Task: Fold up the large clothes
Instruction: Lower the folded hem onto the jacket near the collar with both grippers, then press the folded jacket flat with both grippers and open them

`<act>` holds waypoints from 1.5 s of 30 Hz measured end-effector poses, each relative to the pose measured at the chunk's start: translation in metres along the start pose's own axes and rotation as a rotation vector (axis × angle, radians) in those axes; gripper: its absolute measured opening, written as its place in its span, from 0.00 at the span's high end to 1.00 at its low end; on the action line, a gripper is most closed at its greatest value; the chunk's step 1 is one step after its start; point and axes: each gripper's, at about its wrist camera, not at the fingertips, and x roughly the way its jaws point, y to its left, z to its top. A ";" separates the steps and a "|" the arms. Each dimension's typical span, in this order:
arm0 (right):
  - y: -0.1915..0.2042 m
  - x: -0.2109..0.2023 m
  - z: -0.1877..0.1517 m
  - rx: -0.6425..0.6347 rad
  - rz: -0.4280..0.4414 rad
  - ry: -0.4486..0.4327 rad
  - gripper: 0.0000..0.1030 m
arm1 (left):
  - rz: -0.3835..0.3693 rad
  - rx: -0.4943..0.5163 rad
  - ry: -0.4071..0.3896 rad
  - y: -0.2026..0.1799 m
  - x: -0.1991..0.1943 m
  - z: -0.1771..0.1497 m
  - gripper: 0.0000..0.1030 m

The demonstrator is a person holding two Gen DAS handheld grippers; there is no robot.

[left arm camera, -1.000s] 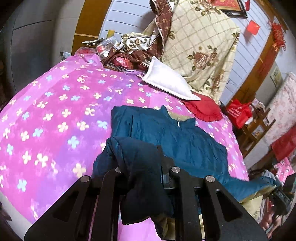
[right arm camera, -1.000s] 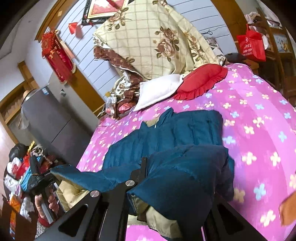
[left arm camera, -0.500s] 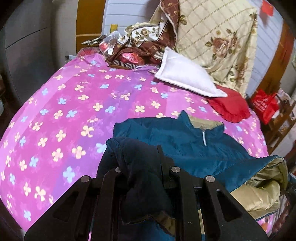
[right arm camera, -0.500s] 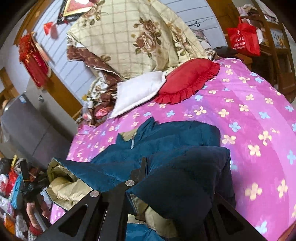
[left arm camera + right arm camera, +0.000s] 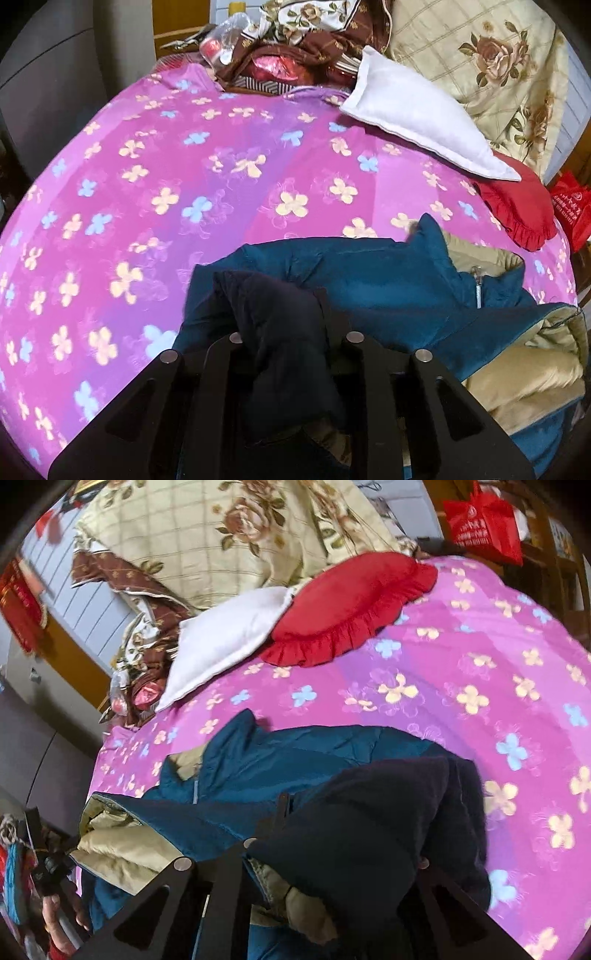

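Note:
A teal padded jacket (image 5: 369, 277) with tan lining (image 5: 524, 384) lies on the pink flowered bedcover (image 5: 166, 184), its collar and zipper (image 5: 476, 291) pointing toward the pillows. My left gripper (image 5: 284, 317) has a dark bunch of the jacket's fabric between its fingers, and its jaws are opening slightly. In the right wrist view the same jacket (image 5: 295, 753) is doubled over, tan lining (image 5: 122, 849) showing at the left. My right gripper (image 5: 351, 819) is shut on another bunch of the jacket; the fabric hides its right finger.
A white pillow (image 5: 417, 122) and a red frilled cushion (image 5: 517, 206) lie beyond the collar, with a rose-patterned quilt (image 5: 480, 55) piled behind them. A red bag (image 5: 484, 524) hangs past the bed's far side. A person's hand (image 5: 55, 912) shows at the lower left.
Both grippers have carried the jacket's held ends forward and down toward the collar. The jacket now lies doubled over, with tan lining bulging out at the fold between them.

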 end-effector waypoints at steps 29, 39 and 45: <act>0.073 -0.045 -0.054 -0.265 0.027 0.007 0.31 | -0.339 0.133 0.006 -0.047 -0.085 -0.048 0.36; 0.064 0.044 -0.025 -0.337 -0.171 0.014 0.30 | -0.150 0.186 0.036 -0.095 0.012 -0.024 0.36; 0.047 0.082 0.006 -0.264 -0.167 0.043 0.30 | -0.122 0.171 0.028 -0.103 0.041 -0.007 0.33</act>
